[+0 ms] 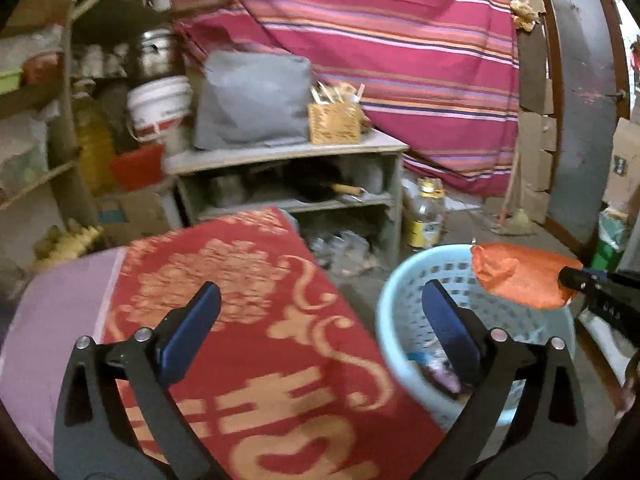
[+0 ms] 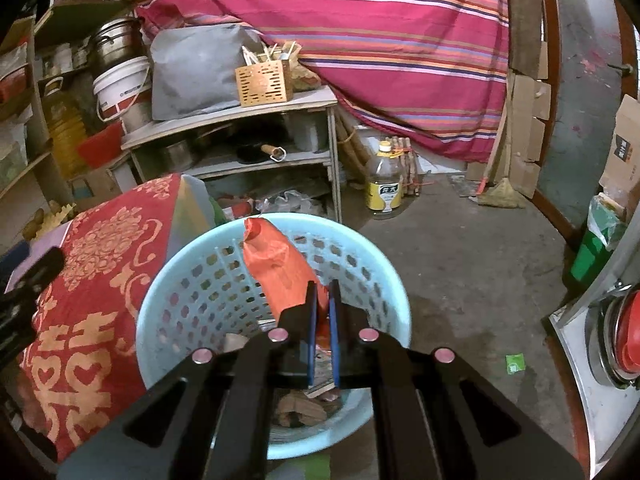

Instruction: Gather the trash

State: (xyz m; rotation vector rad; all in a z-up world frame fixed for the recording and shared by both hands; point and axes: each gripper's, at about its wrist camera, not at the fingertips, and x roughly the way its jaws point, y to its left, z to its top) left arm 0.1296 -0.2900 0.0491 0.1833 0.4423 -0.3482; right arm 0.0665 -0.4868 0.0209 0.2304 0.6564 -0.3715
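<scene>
**Ana:** Over the basket, the right gripper (image 2: 323,300) has its blue pads pinched tight on an orange wrapper (image 2: 276,268), and that wrapper hangs above the mouth of the pale blue basket (image 2: 372,268).

**Ben:** And from the left wrist view, the same orange wrapper (image 1: 520,276) pokes in from the right edge, held out over the basket (image 1: 390,304) rim.

**Ana:** What about the left gripper (image 1: 322,330)?

**Ben:** Spread wide, nothing between its blue fingers (image 1: 192,332). It sits above a red cloth (image 1: 256,320) with gold patterning, just left of the basket.

**Ana:** Scraps already lie at the bottom of the basket, some paper, something brownish. Hard to name each piece.

**Ben:** The basket stands on a grey concrete floor (image 2: 460,248), touching the red cloth's edge.

**Ana:** Further out, a small green scrap (image 2: 515,363) lies on the floor to the right, well apart from the basket.

**Ben:** Behind it all, a low shelf unit (image 2: 240,120), a clear oil bottle (image 2: 384,184) with a yellow label beside it, and a striped red sheet (image 2: 360,40) draped across the back.
</scene>
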